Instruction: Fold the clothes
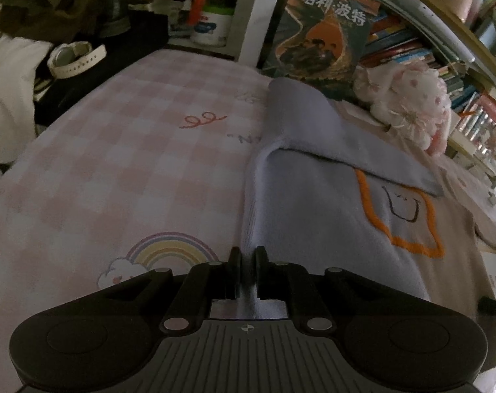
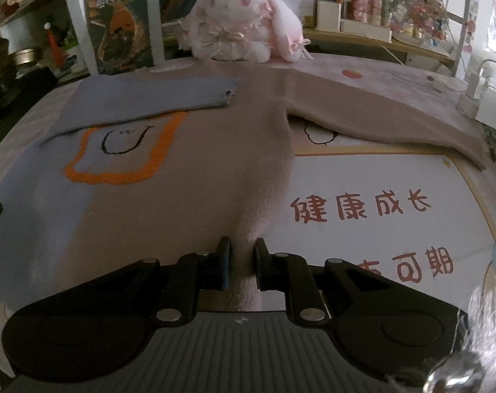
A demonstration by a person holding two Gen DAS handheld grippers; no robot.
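Observation:
A two-tone sweater [image 2: 189, 150], lavender-blue on one half and beige on the other with an orange outline on its chest, lies flat on the pink checked sheet [image 1: 133, 150]. Its blue sleeve [image 2: 156, 98] is folded across the chest; the beige sleeve [image 2: 395, 114] stretches out to the right. My left gripper [image 1: 248, 258] is shut on the sweater's blue hem edge [image 1: 251, 229]. At the beige side, my right gripper [image 2: 242, 249] is shut on the hem, which rises in a ridge between the fingers.
A pink plush rabbit [image 2: 244, 29] sits at the far edge below the bookshelves [image 2: 362, 3]. A large book [image 1: 323, 32] leans upright behind the sweater. A white watch [image 1: 74, 59] lies on dark clothes at the left. A white charger and cable [image 2: 473, 91] lie far right.

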